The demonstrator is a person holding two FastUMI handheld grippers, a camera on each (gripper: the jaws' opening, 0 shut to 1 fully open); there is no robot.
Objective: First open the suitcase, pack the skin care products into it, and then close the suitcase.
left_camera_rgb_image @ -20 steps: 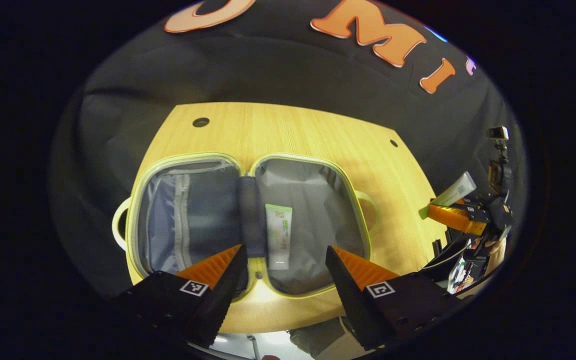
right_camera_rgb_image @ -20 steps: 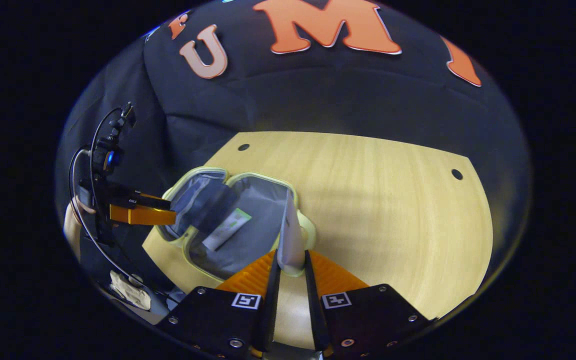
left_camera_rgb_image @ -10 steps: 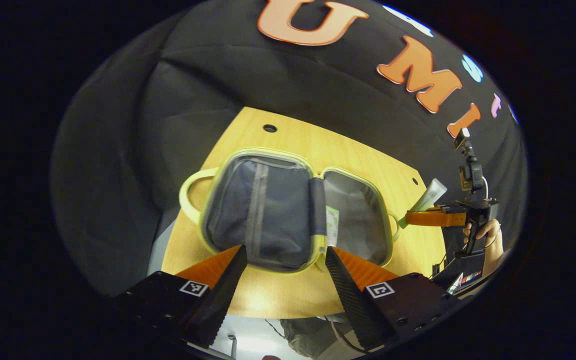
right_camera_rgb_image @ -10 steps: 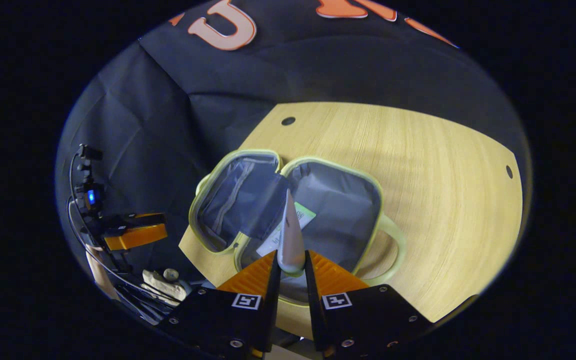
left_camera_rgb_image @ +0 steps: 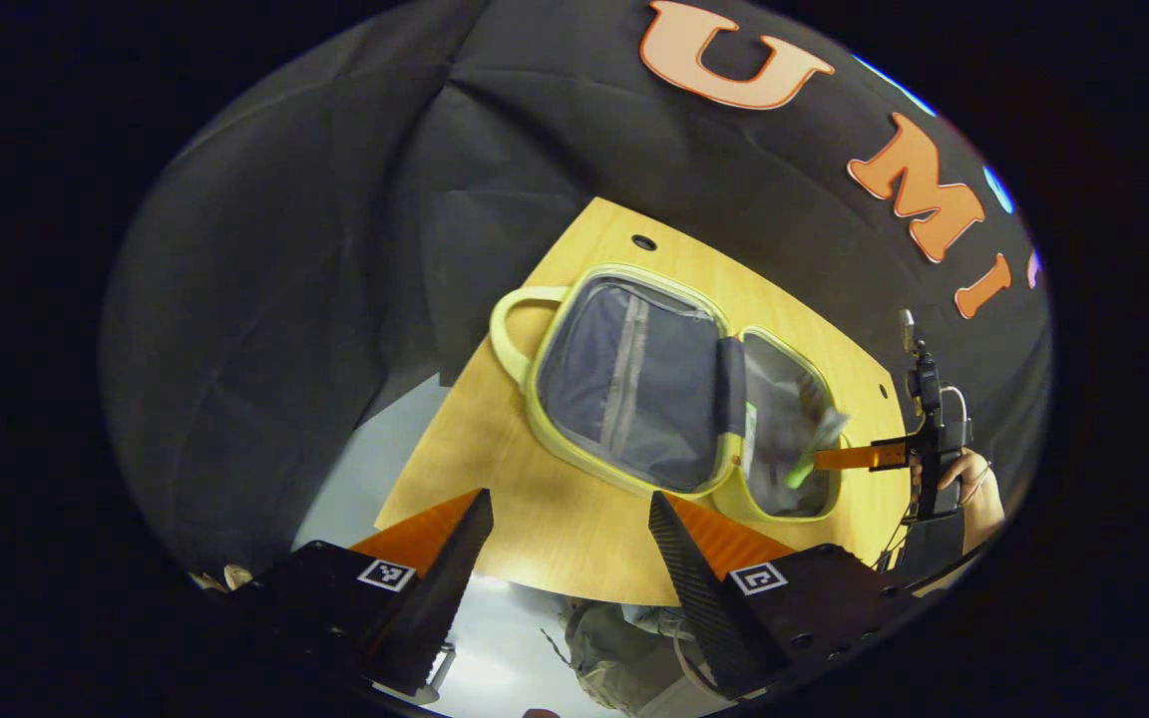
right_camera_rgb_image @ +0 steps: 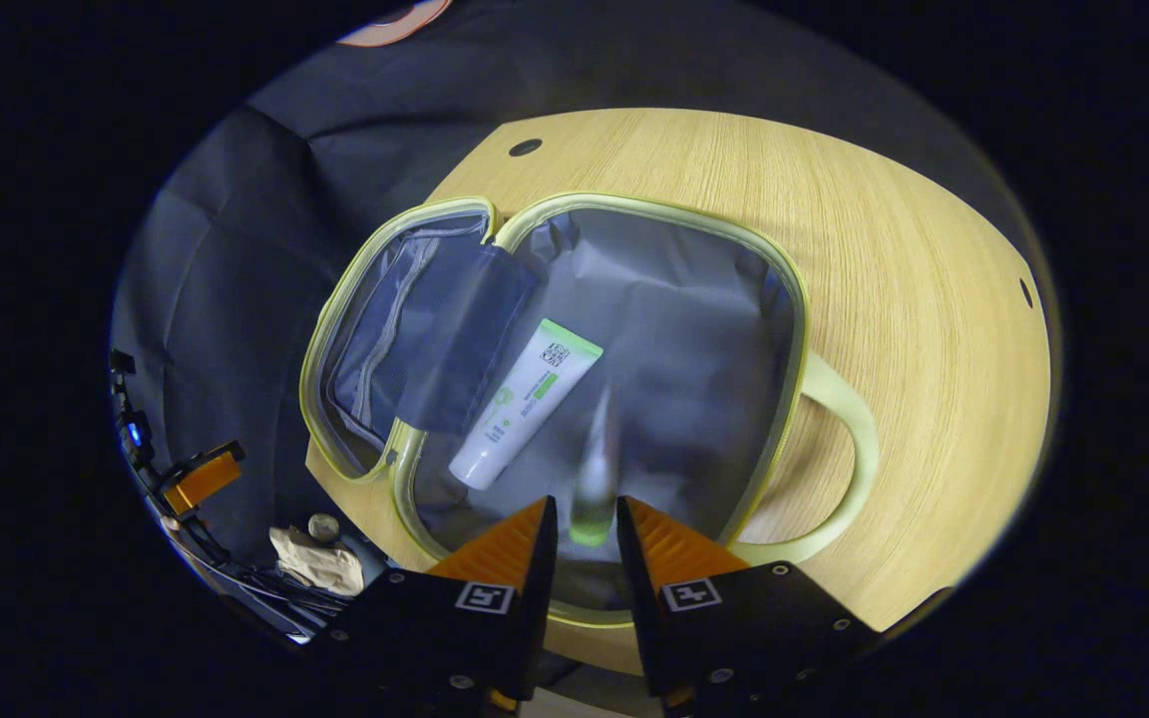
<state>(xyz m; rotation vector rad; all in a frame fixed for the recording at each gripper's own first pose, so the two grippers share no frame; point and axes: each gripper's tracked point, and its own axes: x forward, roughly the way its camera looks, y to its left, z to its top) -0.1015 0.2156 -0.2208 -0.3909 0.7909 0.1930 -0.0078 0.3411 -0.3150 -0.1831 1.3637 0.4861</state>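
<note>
The pale green suitcase [right_camera_rgb_image: 634,204] lies open flat on the wooden table [right_camera_rgb_image: 914,299], its grey lining showing. One white tube with a green end [right_camera_rgb_image: 525,399] rests in the half nearer me. A second tube [right_camera_rgb_image: 594,469], blurred, hangs cap-down just past my right gripper [right_camera_rgb_image: 586,509]; its jaws stand slightly parted, with slim gaps on both sides of the tube. In the left gripper view the suitcase [left_camera_rgb_image: 535,399] sits ahead. There the right gripper [left_camera_rgb_image: 819,461] hovers over its far half with the blurred tube [left_camera_rgb_image: 819,439]. My left gripper [left_camera_rgb_image: 567,514] stands open over the table's near edge.
The suitcase's loop handle [right_camera_rgb_image: 844,469] lies on the table toward the right. A hand [left_camera_rgb_image: 973,489] holds the right gripper beyond the table's far side. Crumpled pale material [right_camera_rgb_image: 310,558] lies below the table's left corner. Grey floor [left_camera_rgb_image: 365,469] shows past the table edge.
My right gripper has moved down over the open suitcase; its jaws have parted a little and the tube has gone blurred between them. My left gripper has pulled back and left, off the case.
</note>
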